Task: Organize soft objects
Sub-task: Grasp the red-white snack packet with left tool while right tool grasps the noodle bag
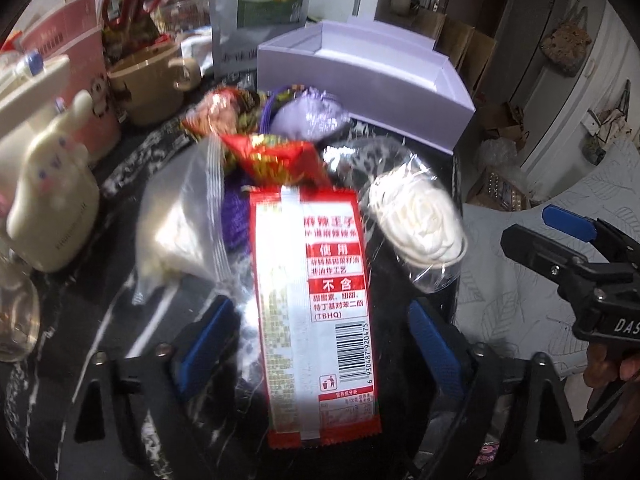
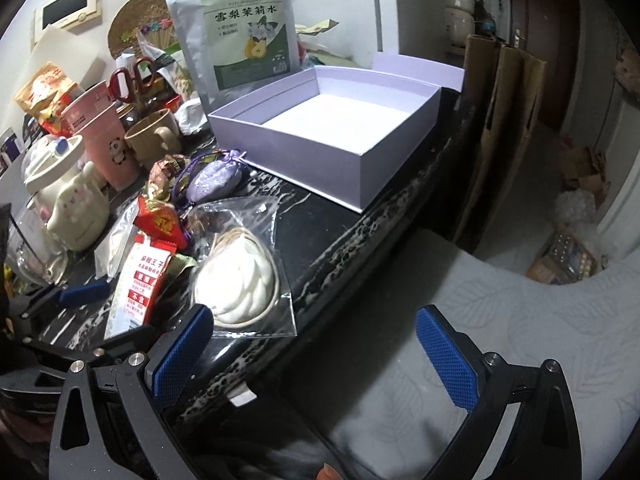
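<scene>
Dark marbled countertop (image 2: 340, 232), cluttered on its left side. Soft items lie bunched near the front edge.

L gripper (image 1: 320, 344) — blue pads set fairly wide, straddling a long red-and-white foil snack packet (image 1: 316, 312) that lies flat on the counter between them. Pads look clear of the packet's edges, not pressing; nothing held.

R gripper (image 2: 316, 352) — blue pads wide apart, nothing between them, hanging over the counter's front edge. Its left pad sits just beside a clear plastic bag holding a white rose-shaped soft piece (image 2: 240, 280).

Behind the packet: small red foil sachet (image 1: 276, 156), lilac drawstring pouch (image 2: 214, 178), clear zip bag w/ white contents (image 1: 180, 224).

Open lilac cardboard box (image 2: 400, 160) sits further back on the counter, well apart from the soft items — inside bare white.

Left clutter: cream rabbit-shaped figure (image 2: 80, 216), pink panda cup (image 2: 108, 140), tan mug (image 2: 154, 138), red-handled scissors (image 2: 130, 78), silver pear-print pouch (image 2: 240, 28) standing behind the box.
</scene>
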Demonstrator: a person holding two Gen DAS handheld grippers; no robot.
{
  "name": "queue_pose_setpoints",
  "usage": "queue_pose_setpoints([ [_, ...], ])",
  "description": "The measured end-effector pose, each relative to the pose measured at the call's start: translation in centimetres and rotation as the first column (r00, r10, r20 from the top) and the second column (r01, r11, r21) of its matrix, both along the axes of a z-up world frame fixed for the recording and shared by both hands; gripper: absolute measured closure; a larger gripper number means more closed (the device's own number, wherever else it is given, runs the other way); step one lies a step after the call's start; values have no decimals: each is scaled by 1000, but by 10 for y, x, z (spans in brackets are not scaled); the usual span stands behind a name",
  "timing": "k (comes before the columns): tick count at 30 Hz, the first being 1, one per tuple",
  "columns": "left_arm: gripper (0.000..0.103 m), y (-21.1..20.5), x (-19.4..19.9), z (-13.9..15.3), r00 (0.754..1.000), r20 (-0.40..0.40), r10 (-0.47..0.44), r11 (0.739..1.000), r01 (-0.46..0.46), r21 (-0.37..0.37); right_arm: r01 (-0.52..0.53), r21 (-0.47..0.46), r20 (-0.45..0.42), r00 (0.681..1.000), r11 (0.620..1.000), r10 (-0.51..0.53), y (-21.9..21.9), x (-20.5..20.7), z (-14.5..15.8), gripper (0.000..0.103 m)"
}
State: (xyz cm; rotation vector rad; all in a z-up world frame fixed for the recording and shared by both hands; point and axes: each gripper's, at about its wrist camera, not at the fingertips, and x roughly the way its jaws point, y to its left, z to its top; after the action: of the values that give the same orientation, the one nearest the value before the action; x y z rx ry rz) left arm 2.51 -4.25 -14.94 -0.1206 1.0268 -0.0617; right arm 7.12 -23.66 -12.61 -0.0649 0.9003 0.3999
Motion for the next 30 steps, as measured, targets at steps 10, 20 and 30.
queue_pose_setpoints([
  [10, 56, -7, 1, 0, 998, 61, -12, 1000, 10, 28, -17, 7, -32, 999, 1000, 18, 6, 11, -10, 0],
  [20, 57, 2, -24, 37, 989, 143, 23, 999, -28, 33, -78, 10, -51, 996, 997, 78, 27, 16, -17, 0],
  [30, 57, 20, -26, 36, 987, 142, 75, 997, -79, 21, -126, -38, -50, 991, 991, 124, 63, 29, -30, 2],
])
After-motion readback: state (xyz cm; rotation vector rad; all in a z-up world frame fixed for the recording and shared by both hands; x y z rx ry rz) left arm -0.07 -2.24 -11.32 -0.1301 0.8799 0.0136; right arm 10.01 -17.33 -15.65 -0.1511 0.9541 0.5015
